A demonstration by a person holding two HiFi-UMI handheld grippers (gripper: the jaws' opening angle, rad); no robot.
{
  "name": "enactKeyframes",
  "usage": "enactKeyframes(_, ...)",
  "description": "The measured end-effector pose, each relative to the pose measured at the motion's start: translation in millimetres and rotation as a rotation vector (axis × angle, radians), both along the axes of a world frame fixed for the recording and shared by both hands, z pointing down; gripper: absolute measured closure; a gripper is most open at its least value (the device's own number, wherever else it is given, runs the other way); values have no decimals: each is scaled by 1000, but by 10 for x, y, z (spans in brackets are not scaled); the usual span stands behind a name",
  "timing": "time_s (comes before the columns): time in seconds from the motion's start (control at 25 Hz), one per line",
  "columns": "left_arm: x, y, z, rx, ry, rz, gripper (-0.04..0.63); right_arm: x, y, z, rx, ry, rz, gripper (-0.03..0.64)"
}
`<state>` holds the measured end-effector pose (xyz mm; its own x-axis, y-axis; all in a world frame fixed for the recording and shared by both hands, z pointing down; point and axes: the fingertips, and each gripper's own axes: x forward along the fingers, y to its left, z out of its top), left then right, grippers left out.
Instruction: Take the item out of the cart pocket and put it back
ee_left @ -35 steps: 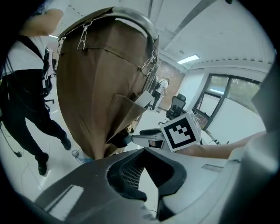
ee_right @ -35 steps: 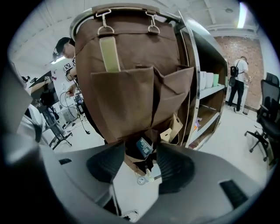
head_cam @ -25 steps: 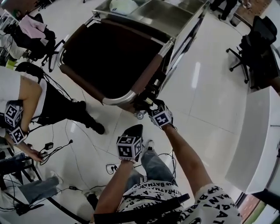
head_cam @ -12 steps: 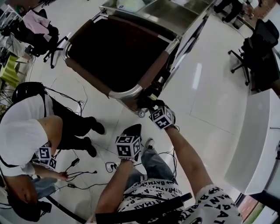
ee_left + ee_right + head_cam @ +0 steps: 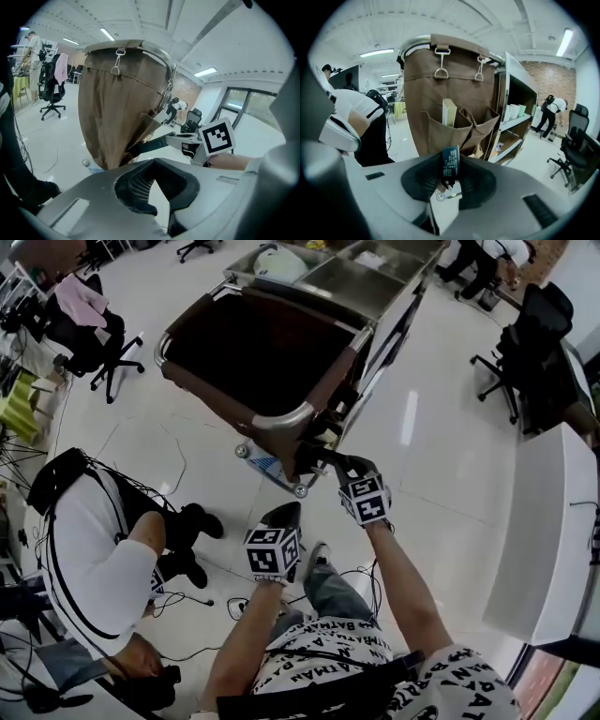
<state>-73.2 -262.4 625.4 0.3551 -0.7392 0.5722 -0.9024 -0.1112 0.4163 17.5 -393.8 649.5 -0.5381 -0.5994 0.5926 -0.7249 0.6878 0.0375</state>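
The cart's brown fabric bag (image 5: 253,343) hangs from a steel rim (image 5: 281,418). Two pockets (image 5: 440,133) are sewn on its near side, and a cream box (image 5: 449,112) stands upright in the left one. My right gripper (image 5: 450,173) is shut on a small dark blue packet (image 5: 451,161) with white print, held just in front of the pockets. From the head view, the right gripper (image 5: 319,457) is at the cart's near corner. My left gripper (image 5: 281,517) hangs lower, apart from the cart, its jaws together with nothing in them (image 5: 157,187).
A person in a white shirt (image 5: 103,559) crouches at the left among floor cables. Office chairs (image 5: 525,362) stand at the right, beside a white counter (image 5: 553,521). The cart's steel top trays (image 5: 366,277) and side shelves (image 5: 511,122) hold items. A castor (image 5: 242,452) shows under the bag.
The person in white has moved down and nearer at the left. My right gripper stays at the cart's near corner, drawn slightly back. The left gripper has hardly moved.
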Motion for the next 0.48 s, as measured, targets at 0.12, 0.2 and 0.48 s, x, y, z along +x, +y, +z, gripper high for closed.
enactKeyframes(0.12,-83,133,-135,34,10,-7,595,138,224,-237,22,-20,55,522)
enactKeyframes(0.2,-140,223,-236,62,17,-10,595,211,423,-396,38,-28,93,522)
enactKeyframes(0.48,-249,742,-627,138,22,25,595,204,1301,-842,81,-31,158,522)
